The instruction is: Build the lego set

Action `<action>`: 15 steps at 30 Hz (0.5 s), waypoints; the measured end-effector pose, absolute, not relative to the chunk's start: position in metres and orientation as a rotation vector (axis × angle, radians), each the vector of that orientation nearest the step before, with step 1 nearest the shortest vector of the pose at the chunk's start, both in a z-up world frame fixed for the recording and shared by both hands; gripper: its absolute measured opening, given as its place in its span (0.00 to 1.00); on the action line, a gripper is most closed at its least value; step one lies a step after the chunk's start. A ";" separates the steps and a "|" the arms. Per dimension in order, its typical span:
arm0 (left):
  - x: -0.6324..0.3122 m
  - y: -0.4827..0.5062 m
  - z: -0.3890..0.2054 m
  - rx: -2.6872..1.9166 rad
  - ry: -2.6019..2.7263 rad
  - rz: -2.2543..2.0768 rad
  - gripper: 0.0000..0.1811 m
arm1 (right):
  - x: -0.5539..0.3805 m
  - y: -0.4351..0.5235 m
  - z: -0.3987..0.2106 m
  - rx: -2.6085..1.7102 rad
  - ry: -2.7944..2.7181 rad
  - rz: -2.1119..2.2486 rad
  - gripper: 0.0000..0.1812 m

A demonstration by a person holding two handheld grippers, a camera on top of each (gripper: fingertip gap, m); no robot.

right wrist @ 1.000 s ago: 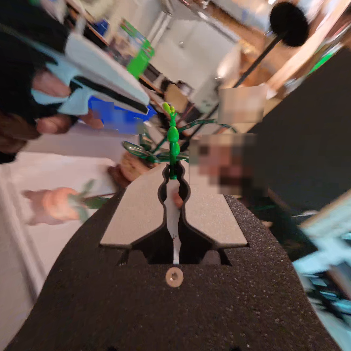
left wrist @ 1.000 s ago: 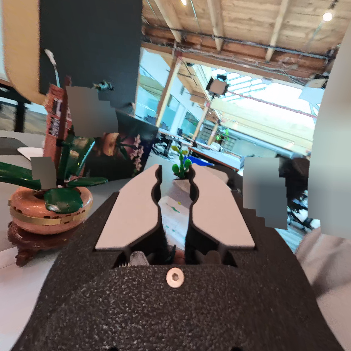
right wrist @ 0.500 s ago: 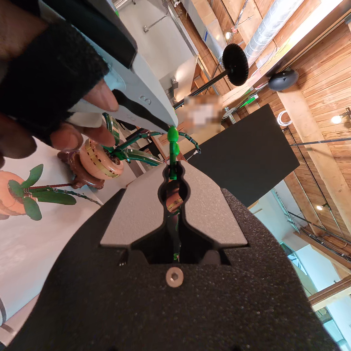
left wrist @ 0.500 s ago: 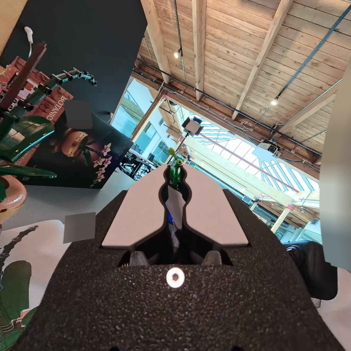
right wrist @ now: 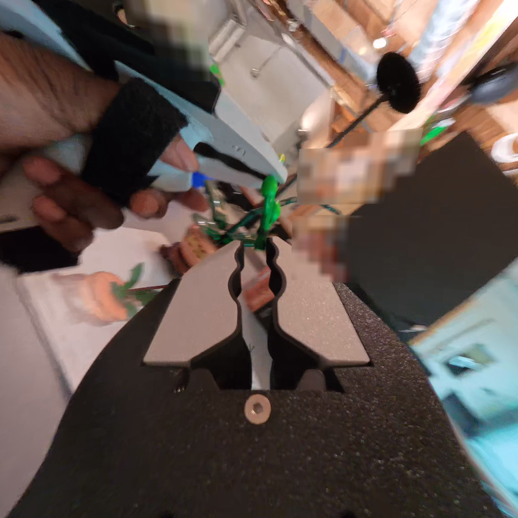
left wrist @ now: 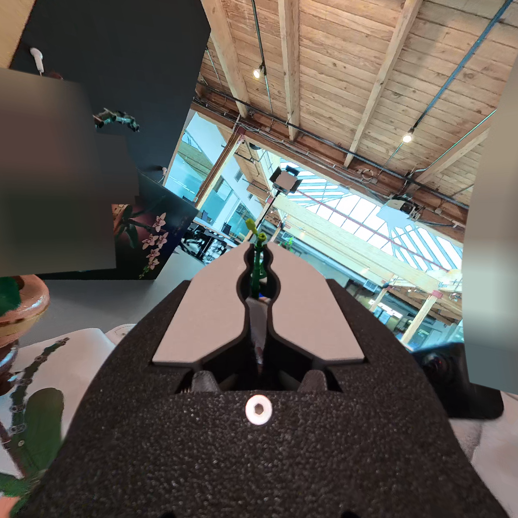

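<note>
A thin green lego stem (left wrist: pixel 256 269) with yellow-green buds stands between the fingers of my left gripper (left wrist: pixel 258 246), which is shut on it. In the blurred right wrist view the same stem (right wrist: pixel 268 213) rises just beyond my right gripper (right wrist: pixel 255 246), whose jaws stand a little apart around its lower end. The left gripper (right wrist: pixel 263 176), held in a hand, meets the stem's top bud there. The pink orchid pot with dark green leaves is at the left edge (left wrist: pixel 22 302) and behind the stem (right wrist: pixel 193 246).
The dark set box with pink flowers pictured (left wrist: pixel 151 238) stands behind the pot on the grey table (left wrist: pixel 112 300). An open instruction booklet (left wrist: pixel 70 364) lies at the lower left. A black camera body (left wrist: pixel 437 364) sits close on the right. The gap from one gripper's tips to the other's is roughly 4 centimetres.
My right gripper's jaws have parted slightly from the stem and its view has swung and blurred. My left gripper stays closed on the stem and has tilted a little.
</note>
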State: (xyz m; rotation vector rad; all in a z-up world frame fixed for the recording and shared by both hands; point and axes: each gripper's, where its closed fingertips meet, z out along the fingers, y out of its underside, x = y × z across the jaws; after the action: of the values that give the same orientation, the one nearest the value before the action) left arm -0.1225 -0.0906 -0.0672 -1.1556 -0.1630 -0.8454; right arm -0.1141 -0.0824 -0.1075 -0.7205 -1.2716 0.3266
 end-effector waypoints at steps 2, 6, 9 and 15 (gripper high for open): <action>-0.132 -0.092 -0.071 -1.248 -0.106 -0.739 0.02 | -0.104 -0.080 -0.126 -0.816 -1.401 0.522 0.08; -0.149 -0.090 -0.097 -1.591 0.128 -0.407 0.02 | -0.037 -0.014 -0.154 -1.215 -1.639 0.681 0.09; -0.148 -0.088 -0.105 -1.668 0.231 -0.279 0.02 | 0.032 0.064 -0.173 -1.626 -1.679 0.546 0.06; -0.123 -0.075 -0.132 -1.740 0.306 -0.275 0.03 | 0.051 0.108 -0.219 -2.053 -1.680 0.621 0.03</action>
State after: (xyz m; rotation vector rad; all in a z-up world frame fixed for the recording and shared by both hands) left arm -0.1230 -0.0748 -0.1316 -1.7396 0.3059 -0.2746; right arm 0.0507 0.1076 -0.2191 -2.0525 -1.6799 0.6207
